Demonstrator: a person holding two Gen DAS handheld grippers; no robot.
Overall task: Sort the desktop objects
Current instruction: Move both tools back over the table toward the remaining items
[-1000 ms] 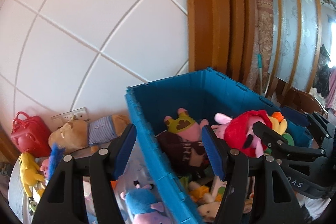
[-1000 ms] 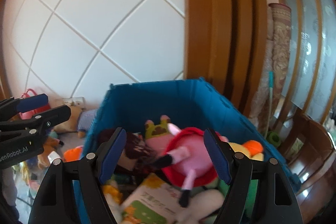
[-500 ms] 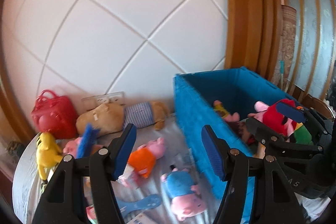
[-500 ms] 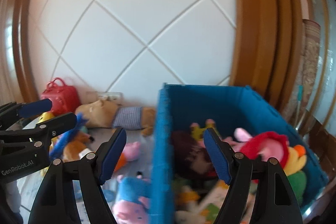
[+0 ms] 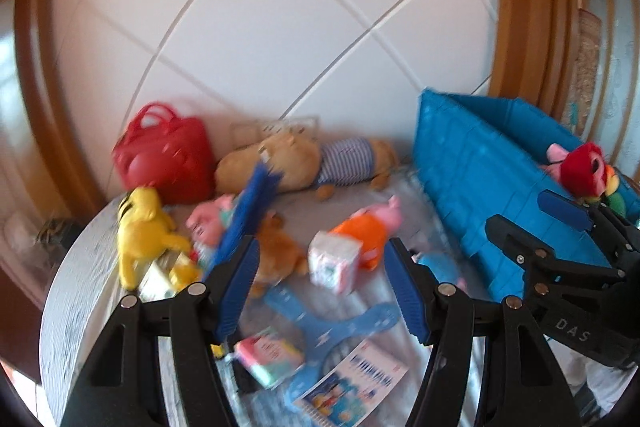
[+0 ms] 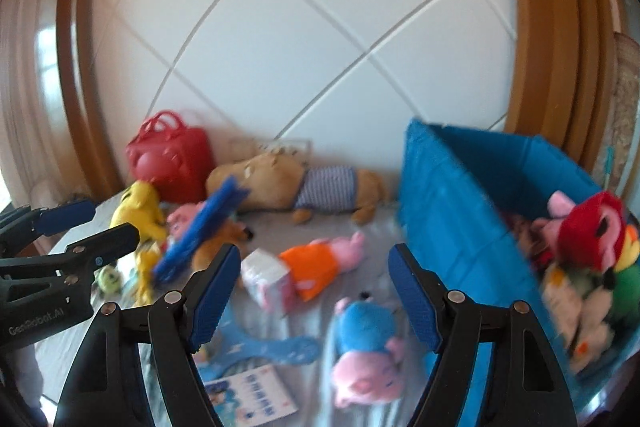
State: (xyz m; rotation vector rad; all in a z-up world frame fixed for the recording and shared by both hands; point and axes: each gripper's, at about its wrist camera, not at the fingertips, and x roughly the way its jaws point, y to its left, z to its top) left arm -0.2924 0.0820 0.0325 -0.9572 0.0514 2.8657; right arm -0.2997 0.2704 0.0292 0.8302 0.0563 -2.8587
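Both views blurred. Left gripper (image 5: 322,287) jaws spread, nothing between them; it hangs above the scattered toys. Right gripper (image 6: 314,297) jaws likewise spread and empty, just beside the left one.

Round grey worktop (image 5: 76,291) against a white tiled wall (image 5: 280,7). At the back: red plastic handbag (image 5: 164,157), and a large tan plush animal in a striped shirt (image 5: 304,163) lying on its side. Nearer: yellow plush figure (image 5: 140,231), pink plush pig in an orange dress (image 5: 366,227), a small white-and-pink box (image 5: 334,261) touching it, a blue toy brush (image 5: 248,215) tilted up, and a pink plush pig in a blue outfit (image 6: 368,339). Flat light-blue plastic cut-out (image 5: 332,327) and a printed card (image 5: 352,383) lie closest.

Blue plastic crate (image 5: 472,179) stands at the right, holding a red-and-pink plush toy (image 6: 592,231) among others.
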